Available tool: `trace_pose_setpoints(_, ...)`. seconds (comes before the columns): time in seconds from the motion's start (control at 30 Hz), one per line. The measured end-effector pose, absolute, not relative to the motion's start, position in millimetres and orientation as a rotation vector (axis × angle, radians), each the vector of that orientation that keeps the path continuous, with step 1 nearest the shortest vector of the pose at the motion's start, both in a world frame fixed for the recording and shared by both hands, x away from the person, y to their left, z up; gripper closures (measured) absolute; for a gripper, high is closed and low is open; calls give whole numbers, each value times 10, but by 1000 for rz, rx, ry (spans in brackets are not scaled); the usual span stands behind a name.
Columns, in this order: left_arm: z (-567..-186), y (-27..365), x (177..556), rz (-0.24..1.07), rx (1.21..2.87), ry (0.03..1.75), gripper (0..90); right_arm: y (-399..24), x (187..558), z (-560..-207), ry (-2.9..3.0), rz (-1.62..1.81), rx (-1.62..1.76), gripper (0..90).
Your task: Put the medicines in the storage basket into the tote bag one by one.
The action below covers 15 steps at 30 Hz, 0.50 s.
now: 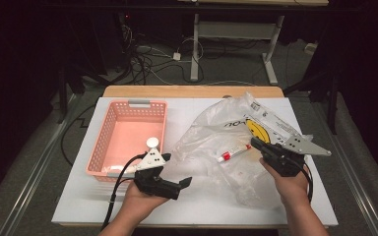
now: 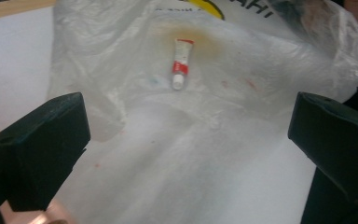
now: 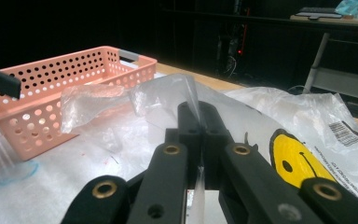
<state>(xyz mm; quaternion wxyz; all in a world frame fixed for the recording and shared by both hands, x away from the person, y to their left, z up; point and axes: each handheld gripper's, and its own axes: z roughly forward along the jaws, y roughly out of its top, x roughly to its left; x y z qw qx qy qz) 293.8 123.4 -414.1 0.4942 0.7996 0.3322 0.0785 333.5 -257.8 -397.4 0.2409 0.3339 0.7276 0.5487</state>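
White table [image 1: 78, 196] carrying everything, wooden edge showing at far side. Clear plastic bag [image 1: 226, 142] spread over right half of table, crumpled, printed with a yellow smiley face [image 1: 257, 131] and a barcode label; part of film raised near the right tool. Pink perforated basket [image 1: 109, 142] on left half of table, just beside bag's left edge, with a small white round item [image 1: 152, 142] inside near its front right corner. Left tool [image 1: 179, 183] low at front of table, just in front of basket's near right corner, pointing toward bag; jaws spread wide, released, nothing between them, pads clear of film in left gripper view [image 2: 186, 154]. Right tool [image 1: 256, 143] at bag's right side beside smiley print; jaws fully clenched on a fold of bag film, thin plastic pinched between pads and standing up above them in right gripper view [image 3: 199, 122]. Small white tube with red band [image 1: 233, 153] lying flat within bag outline, between the two tools, cap end toward left tool [image 2: 181, 64]; whether inside bag or under it cannot be told.
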Motion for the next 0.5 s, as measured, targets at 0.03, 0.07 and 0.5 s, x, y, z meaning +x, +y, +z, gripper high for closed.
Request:
trace_pose_setpoints(0.03,-4143,1275,2948,194,1934,819,0,-2570,3333,-3977,1991,1501,914,900)
trace_pose_setpoints(0.07,-4144,1317,2956,203,1930,830,0,-2569,3334,-3980,1995,1498,911,900)
trace_pose_setpoints(0.5,-4199,1815,3094,278,1884,992,0,-2611,3328,-3976,1987,1498,921,900)
